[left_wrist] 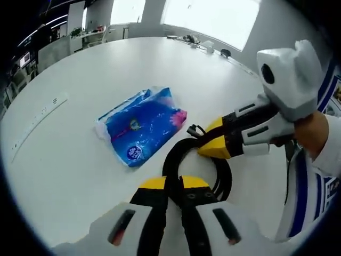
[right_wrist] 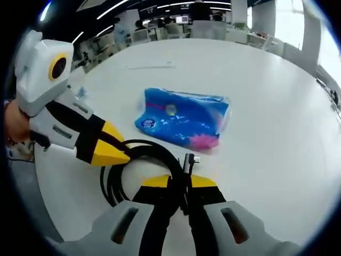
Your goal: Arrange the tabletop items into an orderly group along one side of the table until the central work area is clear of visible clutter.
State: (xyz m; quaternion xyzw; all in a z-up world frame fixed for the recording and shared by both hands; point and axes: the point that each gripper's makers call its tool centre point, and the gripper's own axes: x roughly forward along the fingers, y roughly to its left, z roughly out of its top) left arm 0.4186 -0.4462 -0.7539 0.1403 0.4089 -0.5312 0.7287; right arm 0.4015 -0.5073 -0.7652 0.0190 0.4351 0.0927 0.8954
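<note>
A coiled black cable (left_wrist: 224, 178) lies on the white table (left_wrist: 74, 170), its plug end (right_wrist: 190, 159) sticking up. My left gripper (left_wrist: 174, 184) is shut on the near side of the coil. My right gripper (left_wrist: 211, 148) comes in from the right and is shut on the coil's far side. In the right gripper view, my right gripper (right_wrist: 179, 182) pinches the cable (right_wrist: 113, 184), and my left gripper (right_wrist: 120, 152) grips it from the left. A blue plastic tissue pack (left_wrist: 141, 125) lies flat just beyond the coil, also seen as the blue pack (right_wrist: 184, 117).
A long flat cover strip (left_wrist: 37, 120) is set into the tabletop at the left. Small dark items (left_wrist: 205, 45) sit at the table's far edge by the windows. A person's hand (left_wrist: 311, 133) holds the right gripper. Office desks (right_wrist: 176, 26) stand beyond the table.
</note>
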